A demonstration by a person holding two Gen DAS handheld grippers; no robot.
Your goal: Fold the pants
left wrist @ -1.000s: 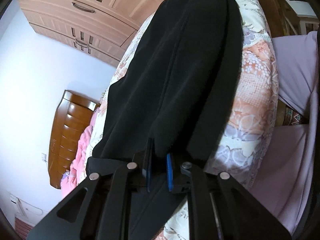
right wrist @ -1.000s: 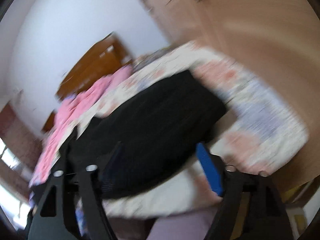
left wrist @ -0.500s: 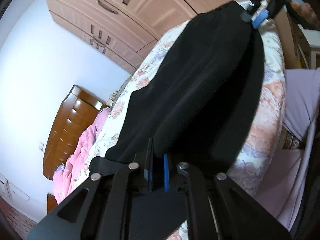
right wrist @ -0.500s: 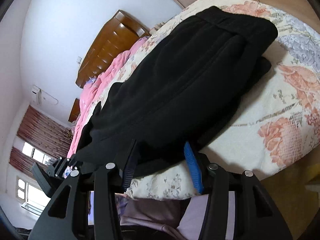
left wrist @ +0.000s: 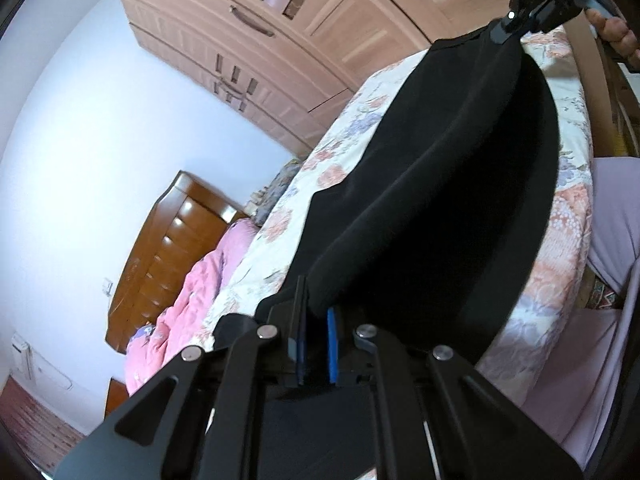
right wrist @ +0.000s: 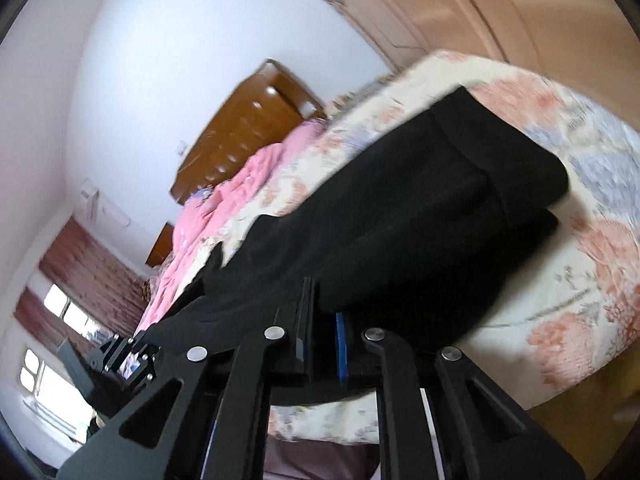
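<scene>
Black pants (left wrist: 440,184) lie lengthwise on a floral bedspread (left wrist: 340,152). My left gripper (left wrist: 316,332) is shut on the near edge of the pants and lifts it off the bed. My right gripper (right wrist: 324,320) is shut on the other end of the same near edge of the pants (right wrist: 400,232). The right gripper also shows in the left wrist view (left wrist: 508,28), at the far top right of the pants. The left gripper shows in the right wrist view (right wrist: 120,360), at the lower left. A dark shadow lies under the raised edge.
A pink blanket (left wrist: 192,292) lies bunched by the wooden headboard (left wrist: 168,248). A wooden wardrobe (left wrist: 300,32) stands along the far side of the bed. Lilac cloth (left wrist: 600,320) is by the bed's near edge. A window (right wrist: 52,364) is at far left.
My right gripper has come in from open, closed on the pants' near edge and lifted it. My left gripper has stayed shut on the pants and raised its end.
</scene>
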